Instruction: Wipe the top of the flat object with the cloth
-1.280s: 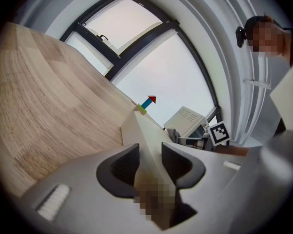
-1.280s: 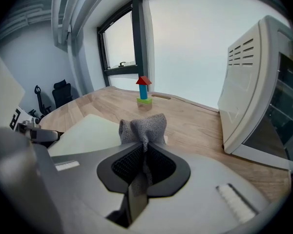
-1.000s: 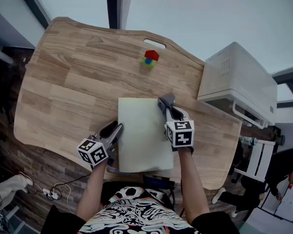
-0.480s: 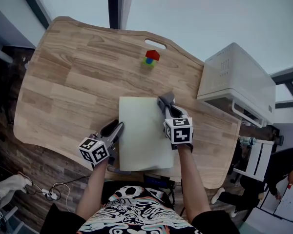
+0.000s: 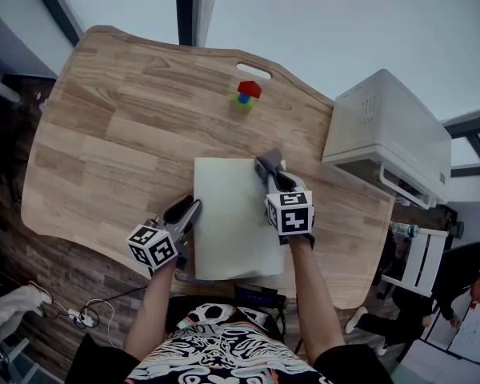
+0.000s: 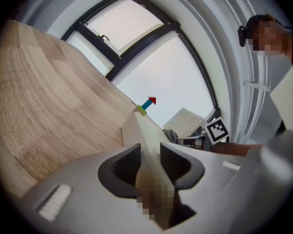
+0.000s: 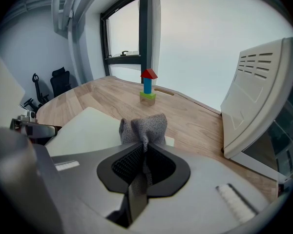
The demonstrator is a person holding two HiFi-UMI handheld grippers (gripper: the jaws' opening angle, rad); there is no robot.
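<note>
A pale flat board (image 5: 236,214) lies on the wooden table (image 5: 120,126) in front of me. My left gripper (image 5: 190,208) is at the board's left edge. In the left gripper view the board (image 6: 136,126) runs edge-on between the jaws of that gripper (image 6: 150,152); they have just been closing and both pads touch it. My right gripper (image 5: 274,174) is shut on a grey knitted cloth (image 5: 268,164), which rests at the board's upper right edge. In the right gripper view the cloth (image 7: 145,126) bunches out beyond the gripper (image 7: 145,150) over the board (image 7: 85,128).
A small tower of red, blue and green blocks (image 5: 246,94) stands beyond the board near a slot in the tabletop. A white appliance (image 5: 388,134) sits on the table at the right. The table's front edge is just behind both grippers.
</note>
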